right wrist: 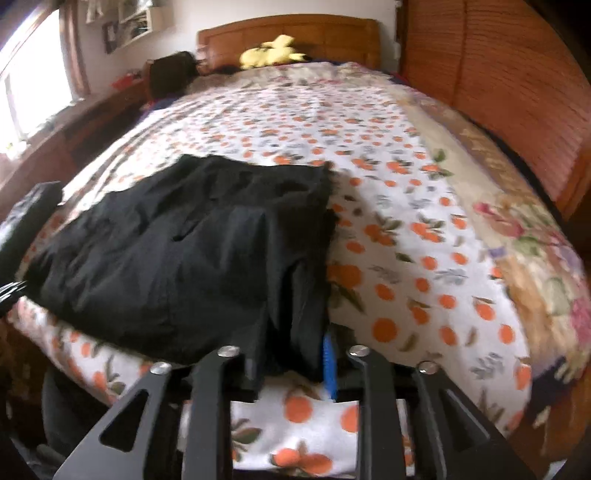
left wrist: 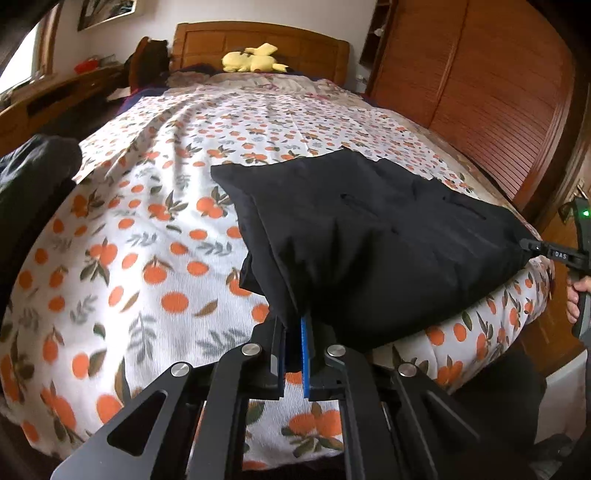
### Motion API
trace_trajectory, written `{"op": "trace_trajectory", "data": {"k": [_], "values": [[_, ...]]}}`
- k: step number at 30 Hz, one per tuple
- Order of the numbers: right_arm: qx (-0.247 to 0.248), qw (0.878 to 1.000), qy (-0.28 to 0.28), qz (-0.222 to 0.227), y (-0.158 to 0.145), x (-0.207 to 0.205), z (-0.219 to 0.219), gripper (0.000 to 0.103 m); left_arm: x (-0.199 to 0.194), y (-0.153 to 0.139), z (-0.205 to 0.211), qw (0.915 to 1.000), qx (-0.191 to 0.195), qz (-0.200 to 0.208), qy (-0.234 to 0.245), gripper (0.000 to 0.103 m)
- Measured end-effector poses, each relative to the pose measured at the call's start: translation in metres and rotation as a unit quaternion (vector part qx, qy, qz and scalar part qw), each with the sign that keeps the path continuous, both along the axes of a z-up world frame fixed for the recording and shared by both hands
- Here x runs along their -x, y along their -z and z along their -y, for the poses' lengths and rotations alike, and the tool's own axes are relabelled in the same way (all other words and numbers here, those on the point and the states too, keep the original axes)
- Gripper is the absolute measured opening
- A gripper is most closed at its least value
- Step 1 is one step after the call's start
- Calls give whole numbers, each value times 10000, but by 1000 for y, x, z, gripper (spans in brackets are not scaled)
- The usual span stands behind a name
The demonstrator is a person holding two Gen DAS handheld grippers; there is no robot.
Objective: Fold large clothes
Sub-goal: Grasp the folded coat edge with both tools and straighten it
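I am seeing the black garment [left wrist: 376,236] covering the fingertips of my left gripper [left wrist: 294,325], hiding how much cloth they are pinching. The right gripper [left wrist: 532,245] is running off the frame edge. The right wrist view is smearing with blur, softening the garment's folds.

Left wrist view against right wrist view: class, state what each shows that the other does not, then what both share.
Only the left wrist view shows the right gripper from the side, pinching a corner of the black garment, with the person's hand on its handle, and a dark bundle at the left edge.

Only the right wrist view shows the floral quilt along the bed's right side and the wall shelf.

Both show the black garment clamped in the viewing gripper, the orange-print bedspread, the yellow plush toy and the wooden headboard.
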State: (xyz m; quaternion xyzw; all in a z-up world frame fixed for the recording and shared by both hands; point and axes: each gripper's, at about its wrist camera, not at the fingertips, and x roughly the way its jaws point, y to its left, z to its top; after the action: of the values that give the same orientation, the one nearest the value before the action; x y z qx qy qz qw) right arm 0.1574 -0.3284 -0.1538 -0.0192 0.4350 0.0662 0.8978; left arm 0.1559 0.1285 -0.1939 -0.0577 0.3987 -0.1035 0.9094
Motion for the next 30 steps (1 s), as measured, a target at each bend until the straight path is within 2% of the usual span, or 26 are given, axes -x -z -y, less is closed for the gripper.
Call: {"op": "trace_trajectory", "data": {"k": [4,6,10,13,17,23,27,30], "values": [[-10,9993,240,302,-13,3,11,52,1,1,1,10000,-56,4,-38,7],[52,9984,287,478,-20,5,9,57,2,0,1,10000,-50,40,-31,7],[140,9973,124,714,-30,2,-13,57,3,3,-1,10000,-71,44,-30,7],[104,9958,-235,878,-36,-3,-45,57,5,3,-2,10000,-53,47,-64,8],[18,9936,-721,871,-34,-9,-88,57,8,4,0,9999,-139,61,-62,9],[242,9906,-1226,553,-4,-19,-150,57,9,4,-1,9999,-14,84,-90,9],[133,9906,-1342,206,23,-25,-165,57,9,5,-5,9999,70,72,-76,9],[232,9897,-1411,-86,59,-29,-167,57,8,5,-6,9999,86,91,-22,11]]}}
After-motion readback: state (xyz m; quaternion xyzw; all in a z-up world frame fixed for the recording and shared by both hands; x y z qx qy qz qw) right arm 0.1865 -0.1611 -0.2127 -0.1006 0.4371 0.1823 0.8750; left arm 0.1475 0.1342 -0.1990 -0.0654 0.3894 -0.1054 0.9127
